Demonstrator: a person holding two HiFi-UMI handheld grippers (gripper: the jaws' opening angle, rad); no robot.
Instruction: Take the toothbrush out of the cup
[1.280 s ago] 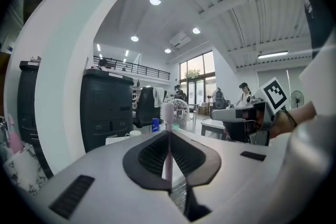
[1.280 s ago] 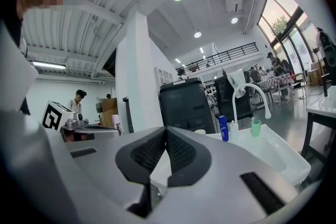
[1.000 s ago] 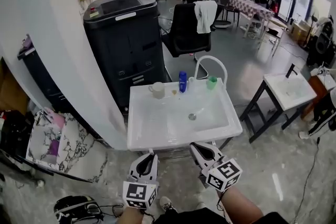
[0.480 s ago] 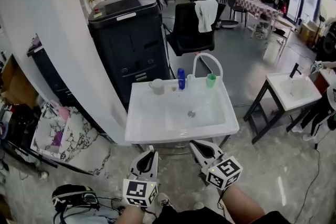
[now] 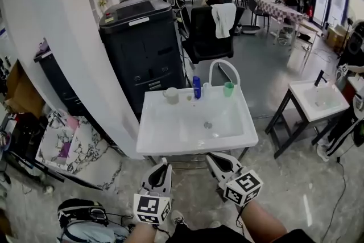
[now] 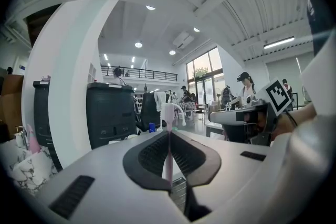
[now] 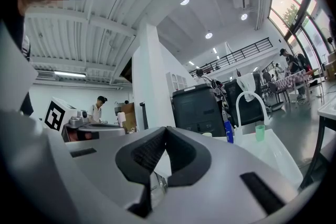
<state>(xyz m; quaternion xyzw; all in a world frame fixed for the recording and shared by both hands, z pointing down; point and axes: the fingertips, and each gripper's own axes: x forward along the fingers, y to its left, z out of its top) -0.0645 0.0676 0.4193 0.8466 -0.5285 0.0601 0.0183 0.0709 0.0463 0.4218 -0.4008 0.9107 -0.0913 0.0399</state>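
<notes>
A white sink (image 5: pixel 165 136) stands in front of me. On its back rim are a beige cup (image 5: pixel 171 95), a blue bottle (image 5: pixel 197 87) and a green cup (image 5: pixel 228 89), beside an arched white tap (image 5: pixel 224 67). From this distance I cannot make out a toothbrush in either cup. My left gripper (image 5: pixel 162 167) and right gripper (image 5: pixel 215 161) hang just short of the sink's front edge, both shut and holding nothing. The right gripper view shows the green cup (image 7: pixel 260 132) and blue bottle (image 7: pixel 229 132) far ahead of the shut right gripper (image 7: pixel 164 136). The left gripper (image 6: pixel 169 136) is shut too.
A black printer cabinet (image 5: pixel 142 48) and a white wall (image 5: pixel 62 37) stand left of the sink. A black office chair (image 5: pixel 207 31) is behind it. A second small sink table (image 5: pixel 315 101) is at the right. Bags (image 5: pixel 79 216) lie on the floor at my left.
The head view has shifted a little, showing more of the room at the left. Both grippers stay shut in front of the sink. Nothing on the sink has moved.
</notes>
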